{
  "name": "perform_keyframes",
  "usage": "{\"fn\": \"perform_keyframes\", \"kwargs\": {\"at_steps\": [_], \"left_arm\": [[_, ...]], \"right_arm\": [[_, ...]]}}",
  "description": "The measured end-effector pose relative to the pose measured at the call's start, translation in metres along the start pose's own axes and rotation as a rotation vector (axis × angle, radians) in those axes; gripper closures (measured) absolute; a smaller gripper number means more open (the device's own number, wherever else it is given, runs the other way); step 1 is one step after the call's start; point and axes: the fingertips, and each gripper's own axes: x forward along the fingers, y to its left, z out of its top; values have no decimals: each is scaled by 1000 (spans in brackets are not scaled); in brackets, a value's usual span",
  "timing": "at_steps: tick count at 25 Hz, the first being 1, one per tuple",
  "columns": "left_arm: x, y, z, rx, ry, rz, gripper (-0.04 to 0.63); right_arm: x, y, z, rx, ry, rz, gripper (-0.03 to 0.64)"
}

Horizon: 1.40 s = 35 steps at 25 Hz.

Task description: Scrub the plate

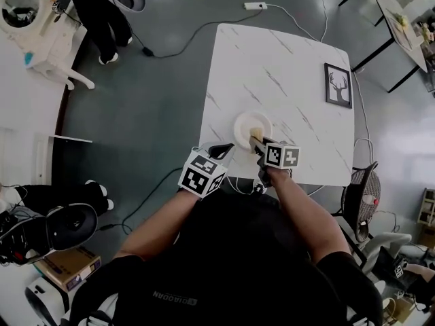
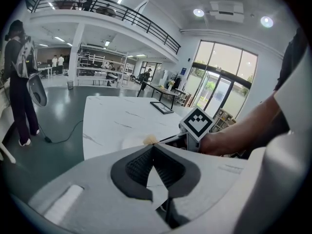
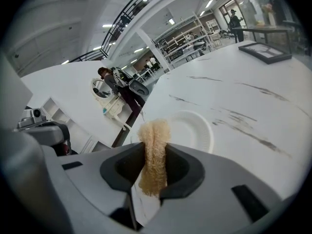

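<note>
A white round plate (image 1: 253, 126) lies near the front edge of the white marble table (image 1: 285, 60). My right gripper (image 1: 254, 140) is shut on a tan fibrous scrub sponge (image 3: 154, 152) and hovers over the plate's near rim. In the right gripper view the plate (image 3: 192, 130) lies just beyond the sponge's tip. My left gripper (image 1: 223, 149) is at the table's front edge, left of the plate, its jaws closed with nothing between them (image 2: 153, 146). In the left gripper view the plate (image 2: 130, 142), the sponge (image 2: 150, 140) and the right gripper's marker cube (image 2: 197, 122) show ahead.
A black-framed deer picture (image 1: 338, 85) lies at the table's right side. On the floor are a power strip (image 1: 255, 6) and cables. A person (image 1: 102, 12) stands at the far left. A fan (image 1: 360, 195) stands at the right, beside the table.
</note>
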Motion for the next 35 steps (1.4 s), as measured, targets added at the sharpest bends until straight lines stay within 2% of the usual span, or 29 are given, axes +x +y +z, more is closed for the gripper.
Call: {"fn": "perform_keyframes", "kwargs": {"at_steps": [13, 35], "left_arm": [[12, -13, 4, 58, 16, -58, 595], [-11, -6, -4, 144, 28, -148, 595]], "right_arm": [[-30, -38, 0, 27, -66, -96, 509], [-63, -74, -7, 125, -198, -297, 509]]}}
